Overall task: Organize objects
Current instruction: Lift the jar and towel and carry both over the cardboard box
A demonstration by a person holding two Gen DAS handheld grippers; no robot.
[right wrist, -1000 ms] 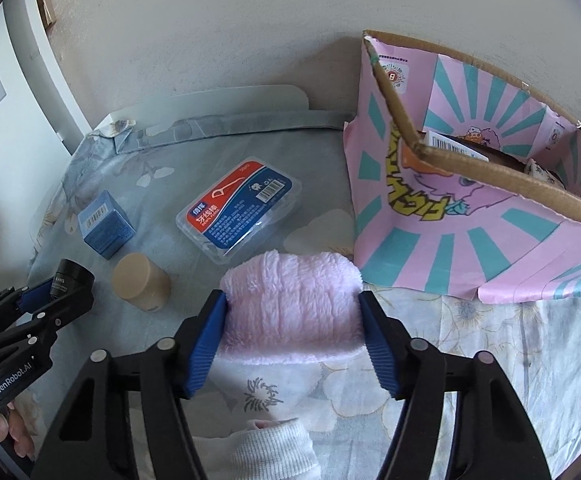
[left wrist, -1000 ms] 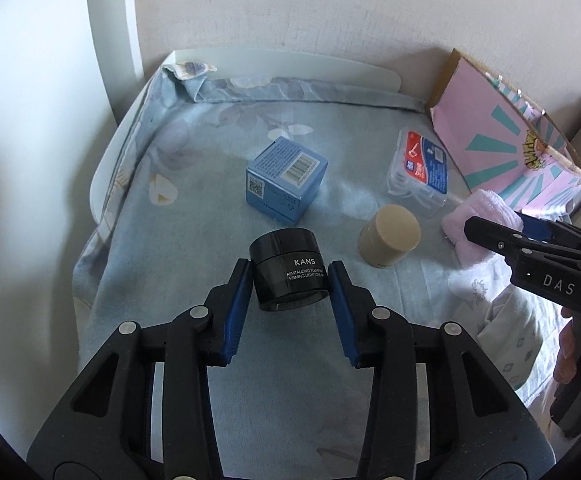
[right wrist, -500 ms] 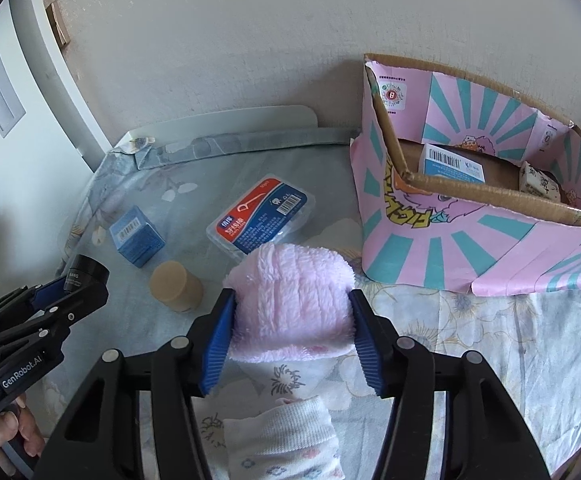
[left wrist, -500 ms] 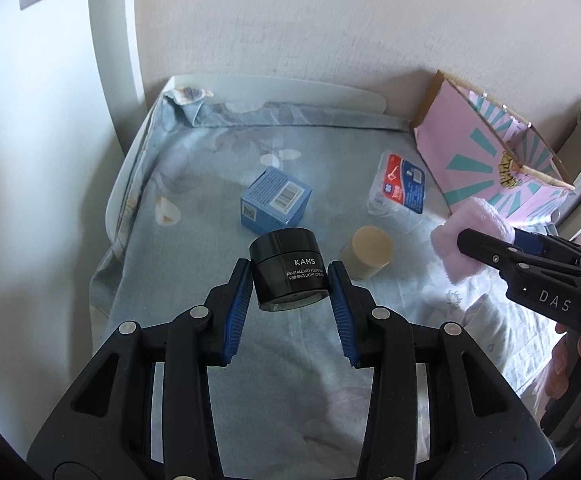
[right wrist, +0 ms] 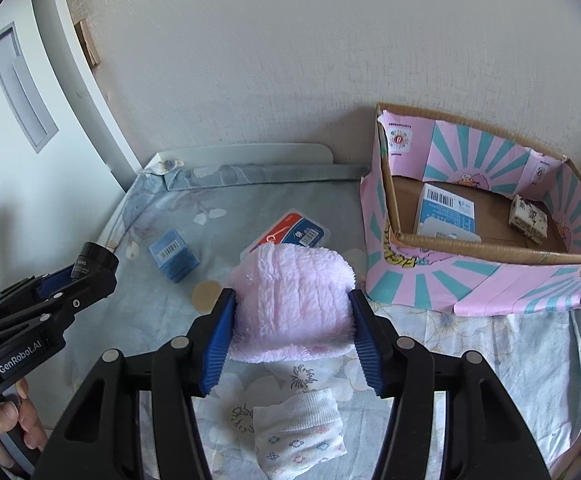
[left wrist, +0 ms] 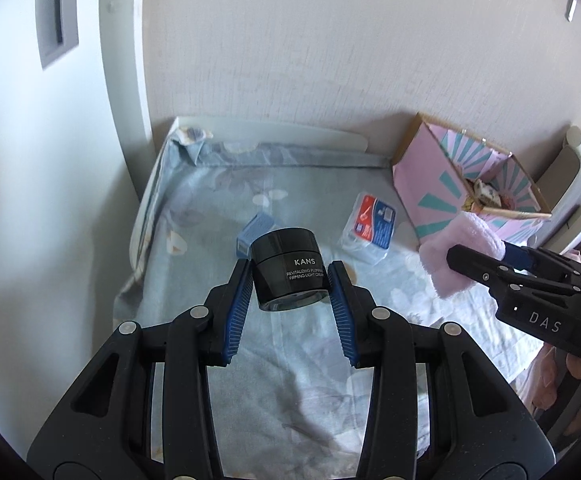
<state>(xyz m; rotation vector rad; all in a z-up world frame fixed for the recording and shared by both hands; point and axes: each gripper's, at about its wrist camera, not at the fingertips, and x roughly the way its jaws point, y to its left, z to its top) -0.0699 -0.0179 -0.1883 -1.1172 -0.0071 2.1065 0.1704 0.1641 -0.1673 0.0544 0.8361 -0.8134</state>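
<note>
My left gripper (left wrist: pixel 288 280) is clamped as tight as it goes on a small black round cream jar (left wrist: pixel 286 270) with white lettering; both blue ribbed pads press its sides, and the jar hangs clear above the pale blue floral bedsheet (left wrist: pixel 290 380). My right gripper (right wrist: pixel 290 316) is partly closed around a fluffy pink rolled towel (right wrist: pixel 290 304), the pads squeezing into its pile on either side, and that too is off the sheet. From the right camera I see the open pink and teal cardboard box (right wrist: pixel 470 276) just right of the towel, against the wall. On the sheet below lie a small blue carton (right wrist: pixel 173 255), a tan round lid (right wrist: pixel 206 295), a clear plastic case with a red and blue label (left wrist: pixel 369 228) and a white folded cloth with small coloured flowers (right wrist: pixel 300 432) near my right fingers.
</note>
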